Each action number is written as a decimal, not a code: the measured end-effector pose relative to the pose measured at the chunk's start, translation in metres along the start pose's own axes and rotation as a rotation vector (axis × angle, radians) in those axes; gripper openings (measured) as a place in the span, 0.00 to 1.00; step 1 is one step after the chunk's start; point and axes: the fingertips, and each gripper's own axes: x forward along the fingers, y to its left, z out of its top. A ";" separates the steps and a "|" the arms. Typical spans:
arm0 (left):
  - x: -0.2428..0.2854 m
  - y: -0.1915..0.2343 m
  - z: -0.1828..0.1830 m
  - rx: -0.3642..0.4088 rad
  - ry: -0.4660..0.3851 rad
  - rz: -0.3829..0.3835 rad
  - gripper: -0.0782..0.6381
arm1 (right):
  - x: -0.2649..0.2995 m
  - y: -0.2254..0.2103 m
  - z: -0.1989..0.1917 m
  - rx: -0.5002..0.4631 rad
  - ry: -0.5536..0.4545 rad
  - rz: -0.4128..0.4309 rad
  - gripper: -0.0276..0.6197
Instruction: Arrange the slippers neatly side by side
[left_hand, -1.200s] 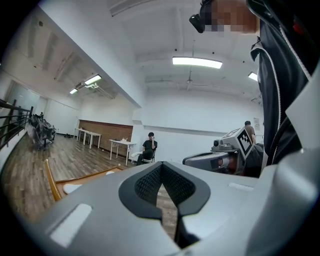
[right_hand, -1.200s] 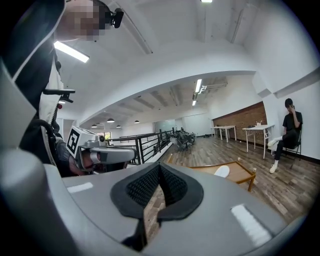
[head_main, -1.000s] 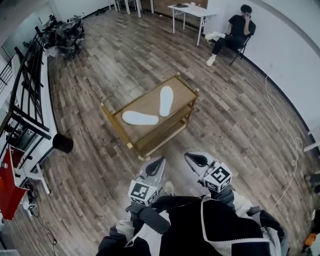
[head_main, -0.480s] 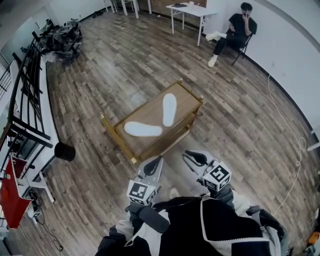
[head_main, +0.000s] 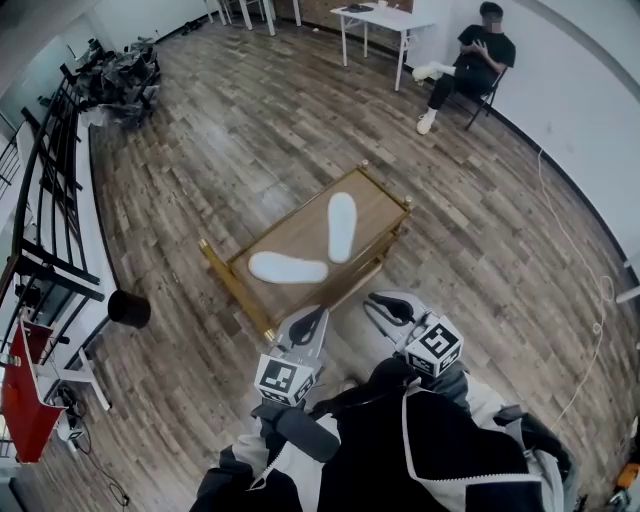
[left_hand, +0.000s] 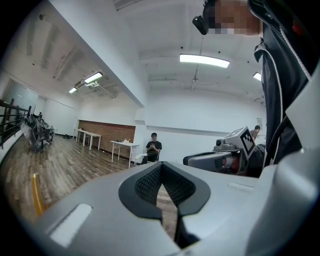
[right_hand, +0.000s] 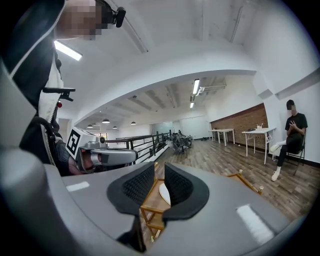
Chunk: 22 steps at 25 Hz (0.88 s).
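Observation:
Two white slippers lie sole up on a low wooden cart (head_main: 296, 214) in the head view. One slipper (head_main: 288, 268) lies crosswise at the left and the other slipper (head_main: 342, 226) points away at the right, forming a V. My left gripper (head_main: 318, 318) hangs shut and empty just short of the cart's near edge. My right gripper (head_main: 383, 303) is beside it, its jaws parted and closing with nothing between them. In the right gripper view, the right gripper (right_hand: 160, 172) frames the cart (right_hand: 149, 201) and a slipper (right_hand: 163, 193) far beyond. The left gripper (left_hand: 161, 167) looks across the room.
A person sits on a chair (head_main: 470, 60) at the far right beside a white table (head_main: 385, 18). A black bin (head_main: 128, 310), a black railing (head_main: 50, 180) and a red object (head_main: 25, 400) line the left side. A cable (head_main: 585, 300) trails on the floor at right.
The cart now sits closer to both grippers in the head view. The right gripper's jaws have parted from shut. The left gripper stays shut.

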 end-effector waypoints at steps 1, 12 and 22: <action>0.002 0.002 0.000 -0.002 -0.002 0.003 0.13 | 0.002 -0.003 0.001 -0.002 0.004 0.003 0.15; 0.061 0.046 -0.004 -0.037 0.017 0.170 0.13 | 0.052 -0.075 0.008 0.021 0.028 0.162 0.15; 0.140 0.075 0.019 -0.066 -0.005 0.357 0.13 | 0.086 -0.161 0.038 -0.017 0.053 0.370 0.15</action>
